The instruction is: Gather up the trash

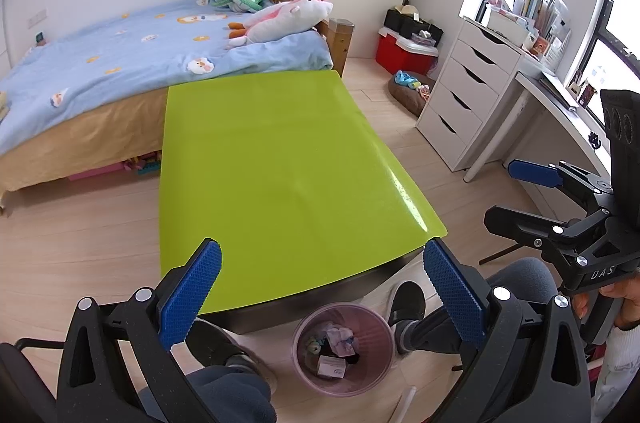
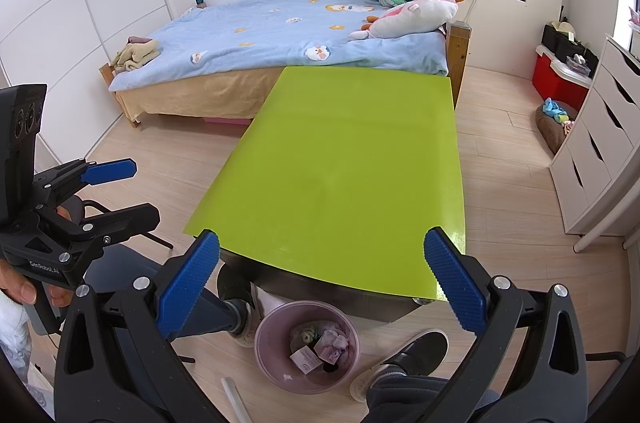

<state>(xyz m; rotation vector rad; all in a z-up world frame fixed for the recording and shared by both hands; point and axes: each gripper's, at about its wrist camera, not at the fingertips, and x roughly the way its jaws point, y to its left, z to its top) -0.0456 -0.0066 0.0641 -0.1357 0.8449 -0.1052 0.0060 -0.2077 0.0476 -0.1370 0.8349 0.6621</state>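
Note:
A pink translucent trash bin (image 1: 342,349) stands on the floor below the near edge of the green table (image 1: 280,163); it holds several scraps of paper and wrappers (image 1: 339,337). The bin also shows in the right wrist view (image 2: 307,347) with the trash (image 2: 320,347) inside, below the table (image 2: 340,163). My left gripper (image 1: 320,291) is open and empty, held above the bin and the table's near edge. My right gripper (image 2: 322,279) is open and empty, also above the bin. Each gripper shows in the other's view, the right one (image 1: 520,195) and the left one (image 2: 120,191).
A bed (image 1: 120,63) with plush toys stands beyond the table. A white drawer unit (image 1: 468,83) and desk stand at the right, with a red box (image 1: 404,53) near them. The person's feet (image 1: 404,307) flank the bin. A white stick (image 2: 236,399) lies on the floor.

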